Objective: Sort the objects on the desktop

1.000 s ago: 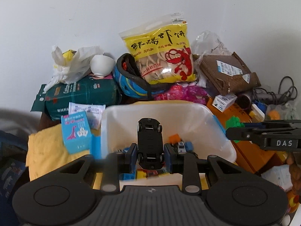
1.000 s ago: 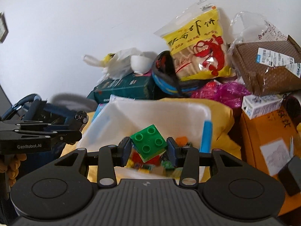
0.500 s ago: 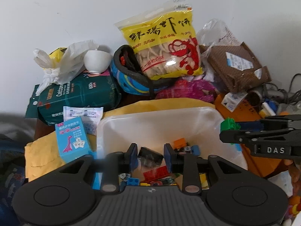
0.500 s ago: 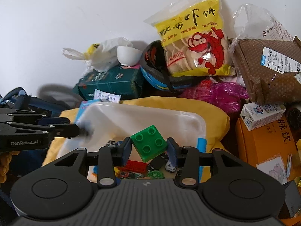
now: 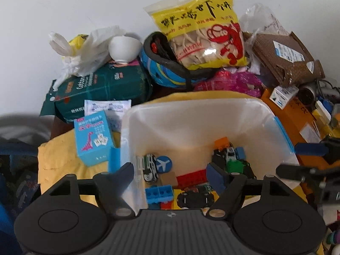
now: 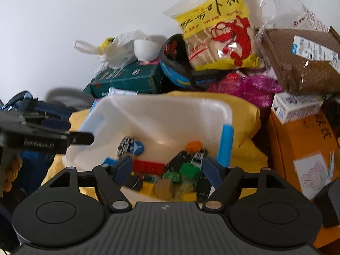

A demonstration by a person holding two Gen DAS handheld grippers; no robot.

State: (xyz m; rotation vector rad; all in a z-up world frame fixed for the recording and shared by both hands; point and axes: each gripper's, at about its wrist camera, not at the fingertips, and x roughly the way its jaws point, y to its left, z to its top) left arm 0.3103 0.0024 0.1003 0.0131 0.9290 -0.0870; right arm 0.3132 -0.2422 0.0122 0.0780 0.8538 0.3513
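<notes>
White bin (image 5: 191, 114) | toys already gathered inside: black car (image 5: 195, 198) at 6 o'clock, green block (image 6: 189, 170) | left gripper (image 5: 172, 175) and right gripper (image 6: 165, 169) spread wide, nothing held | clutter at 12 o'clock judged unsorted

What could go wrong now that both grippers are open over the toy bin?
1. The left gripper straddles the bin's left wall; pulling back carelessly could snag the rim and tip it.
2. The right gripper sits low among the toys, so closing may grab one again.
3. The snack bag leans on clutter behind and might slide if bumped.
</notes>
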